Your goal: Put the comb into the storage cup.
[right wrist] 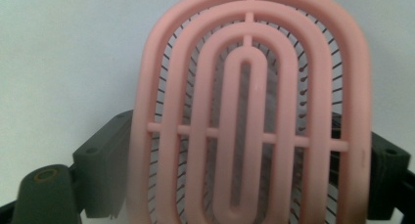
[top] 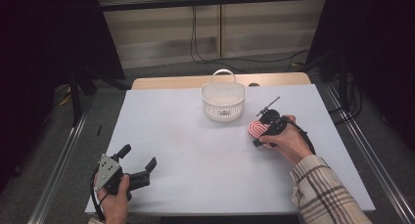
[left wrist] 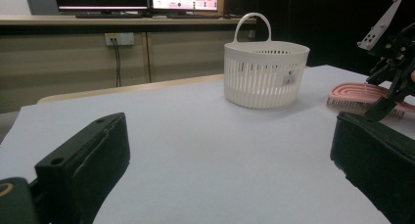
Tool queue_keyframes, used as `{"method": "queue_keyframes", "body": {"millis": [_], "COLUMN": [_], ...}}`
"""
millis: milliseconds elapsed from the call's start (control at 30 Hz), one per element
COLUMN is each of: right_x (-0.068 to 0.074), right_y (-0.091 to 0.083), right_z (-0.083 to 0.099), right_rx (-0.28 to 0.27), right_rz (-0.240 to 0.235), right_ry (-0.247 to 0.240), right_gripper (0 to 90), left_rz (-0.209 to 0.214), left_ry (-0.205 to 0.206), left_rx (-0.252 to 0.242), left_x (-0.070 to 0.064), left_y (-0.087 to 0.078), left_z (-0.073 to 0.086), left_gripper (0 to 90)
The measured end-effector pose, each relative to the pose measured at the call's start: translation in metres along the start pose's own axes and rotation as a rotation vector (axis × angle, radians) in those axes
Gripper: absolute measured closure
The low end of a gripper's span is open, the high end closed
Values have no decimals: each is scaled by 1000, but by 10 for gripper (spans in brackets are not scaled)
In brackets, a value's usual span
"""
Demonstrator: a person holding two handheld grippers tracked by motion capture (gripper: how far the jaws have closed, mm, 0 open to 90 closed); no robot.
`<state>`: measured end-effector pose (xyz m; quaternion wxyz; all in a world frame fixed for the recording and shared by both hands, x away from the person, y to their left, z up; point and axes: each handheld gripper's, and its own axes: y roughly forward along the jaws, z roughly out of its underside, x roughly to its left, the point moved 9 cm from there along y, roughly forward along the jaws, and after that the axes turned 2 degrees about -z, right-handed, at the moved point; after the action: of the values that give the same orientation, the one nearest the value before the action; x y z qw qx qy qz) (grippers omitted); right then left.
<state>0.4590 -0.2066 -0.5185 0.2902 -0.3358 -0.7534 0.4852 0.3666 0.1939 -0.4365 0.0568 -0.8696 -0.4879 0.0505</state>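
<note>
Your right tongs (top: 263,128) grip the pink hairbrush (top: 255,128) by both sides, bristles down on the worktop (top: 195,150), beside the white basket (top: 223,100), while your left tongs (top: 139,163) wait spread wide.

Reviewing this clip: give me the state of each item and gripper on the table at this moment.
Pink hairbrush: bristles down on the table, between the right gripper's jaws.
White basket: upright, handle up, looks empty apart from a label inside.
Right gripper: jaws at both sides of the hairbrush; grip not confirmed.
Left gripper: open, holding nothing, low over the table's near left.
</note>
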Motion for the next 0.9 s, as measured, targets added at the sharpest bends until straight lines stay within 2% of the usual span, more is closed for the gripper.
{"method": "queue_keyframes", "body": {"millis": [900], "right_x": [4], "right_y": [-3], "right_z": [0], "right_rx": [51], "right_rz": [20], "right_ry": [-28], "right_gripper": [199], "left_rz": [1], "left_ry": [4], "left_rx": [1], "left_x": [0], "left_y": [0], "left_z": [0], "left_gripper": [13]}}
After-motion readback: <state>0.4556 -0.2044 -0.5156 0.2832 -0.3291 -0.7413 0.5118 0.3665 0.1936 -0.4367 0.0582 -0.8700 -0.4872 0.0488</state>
